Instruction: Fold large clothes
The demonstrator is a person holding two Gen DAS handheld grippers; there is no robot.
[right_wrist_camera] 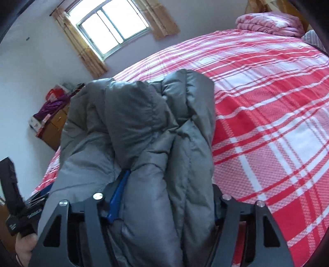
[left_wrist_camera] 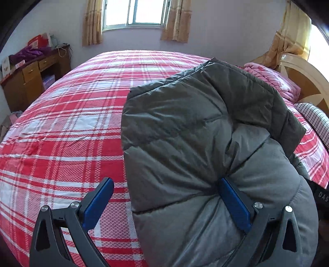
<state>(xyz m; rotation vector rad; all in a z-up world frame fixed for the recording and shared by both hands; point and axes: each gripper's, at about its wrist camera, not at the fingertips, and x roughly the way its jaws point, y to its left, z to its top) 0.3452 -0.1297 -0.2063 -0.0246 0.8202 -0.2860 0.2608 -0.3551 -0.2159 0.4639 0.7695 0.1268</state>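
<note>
A grey puffy jacket (left_wrist_camera: 195, 127) lies bunched on the red-and-white plaid bed (left_wrist_camera: 61, 127). In the left wrist view my left gripper (left_wrist_camera: 166, 180) stands wide open. Its right blue pad (left_wrist_camera: 234, 205) is sunk into a fold of the jacket, while its left blue pad (left_wrist_camera: 98, 203) hangs clear over the bedspread. In the right wrist view the jacket (right_wrist_camera: 144, 123) fills the gap of my right gripper (right_wrist_camera: 170, 180). The left blue pad (right_wrist_camera: 119, 195) presses into the padding, and the jacket hides the other pad. The jaws are shut on the bundle.
A wooden desk (left_wrist_camera: 30, 82) with purple clothes stands at the far left by the window (left_wrist_camera: 135, 12). A folded pink quilt (left_wrist_camera: 273, 78), a striped pillow (left_wrist_camera: 314, 121) and the headboard (left_wrist_camera: 304, 76) are at the right. A hand (right_wrist_camera: 24, 246) shows at lower left.
</note>
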